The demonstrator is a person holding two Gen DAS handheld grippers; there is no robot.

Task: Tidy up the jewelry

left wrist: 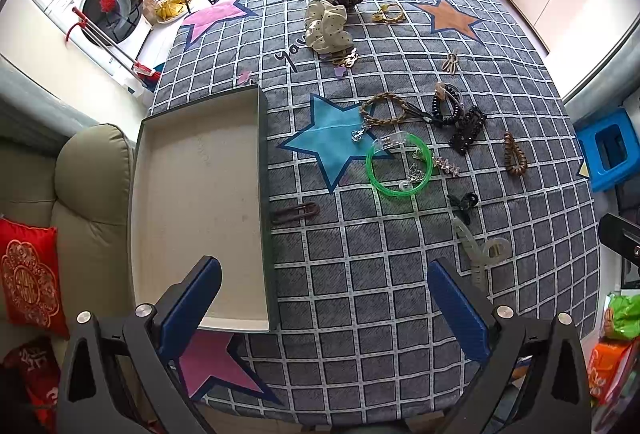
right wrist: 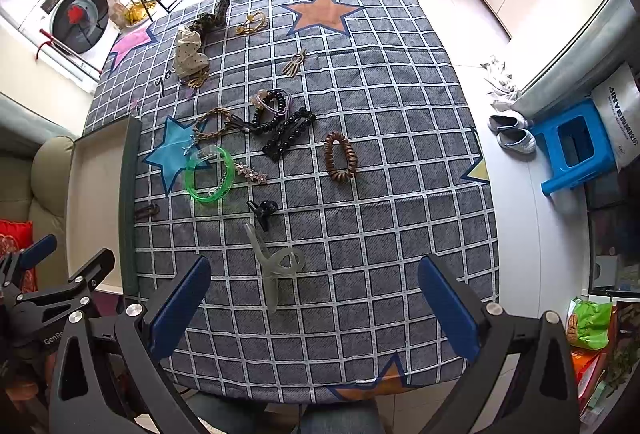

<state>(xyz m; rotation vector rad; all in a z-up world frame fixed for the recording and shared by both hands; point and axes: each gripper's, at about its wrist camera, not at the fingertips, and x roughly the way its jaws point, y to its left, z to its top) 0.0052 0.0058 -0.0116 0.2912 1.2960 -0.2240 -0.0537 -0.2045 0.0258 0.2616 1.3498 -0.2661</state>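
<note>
Both tools hover above the near edge of the tabletop (left wrist: pixel 400 314), carrying nothing. The left tool (left wrist: pixel 324 298) is spread wide, its left finger over the near end of the tray (left wrist: pixel 200 202); the right tool (right wrist: pixel 314 298) is equally released, with the clear claw clip (right wrist: pixel 276 262) lying on the cloth just beyond the gap, toward 12 o'clock.

The tray is empty and sits at 9 o'clock on the tabletop, long side running away from the person, probably so pieces can be dropped in from the right without crossing arms.

The jewelry is all still loose on the cloth. In the left view a brown clip (left wrist: pixel 296 212) lies just beside the tray wall. A green bangle (left wrist: pixel 400 166) rests at the centre, overlapping small silver charms, with a star pin (left wrist: pixel 446 165) touching its 3 o'clock side. Beyond it are a braided band (left wrist: pixel 384 109), black beads (left wrist: pixel 446 106) and a black barrette (left wrist: pixel 468 130), bunched together. A brown coil (left wrist: pixel 514 154) lies apart at 3 o'clock. A scrunchie (left wrist: pixel 326 24) and a gold tie (left wrist: pixel 388 13) lie far off at 12 o'clock.

Sorting looks unstarted; the claw clip seems the nearest pick for the right tool.
</note>
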